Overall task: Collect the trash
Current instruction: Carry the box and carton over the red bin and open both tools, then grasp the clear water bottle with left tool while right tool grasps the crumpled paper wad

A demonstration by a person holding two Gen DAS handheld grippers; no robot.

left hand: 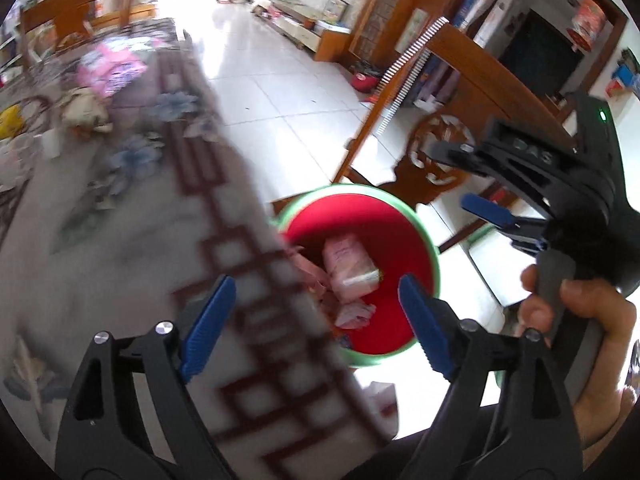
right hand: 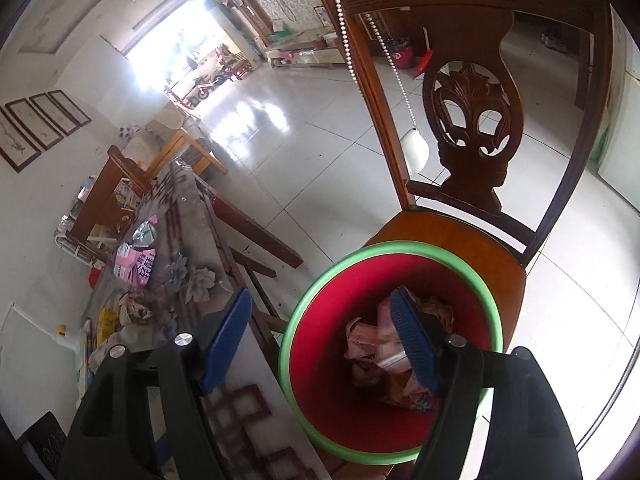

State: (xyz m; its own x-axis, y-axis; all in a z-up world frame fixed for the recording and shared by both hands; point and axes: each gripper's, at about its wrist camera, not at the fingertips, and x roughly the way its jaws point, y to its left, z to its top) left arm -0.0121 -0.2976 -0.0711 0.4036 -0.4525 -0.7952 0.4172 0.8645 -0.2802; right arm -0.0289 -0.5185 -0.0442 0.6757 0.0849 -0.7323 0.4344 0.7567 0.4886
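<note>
A red bin with a green rim [left hand: 424,224] stands just off the table edge. It holds a pink packet [left hand: 352,268] and crumpled wrappers. My left gripper [left hand: 316,320] hangs open over the table edge and the bin, with nothing between its blue pads. In the right wrist view the same bin [right hand: 400,248] lies right below my right gripper [right hand: 320,340], which is open and empty, one pad over the trash [right hand: 368,344] inside. The right gripper [left hand: 488,208] also shows at the right of the left wrist view, held by a hand [left hand: 584,320]. More trash lies on the table: a pink pack [left hand: 112,68], crumpled paper [left hand: 84,112].
The patterned tablecloth [left hand: 120,240] fills the left side, with a white cup [left hand: 52,142] and a yellow bag [right hand: 108,320] on it. A carved wooden chair [right hand: 472,120] stands directly behind the bin. Glossy white floor tiles [left hand: 280,92] stretch beyond.
</note>
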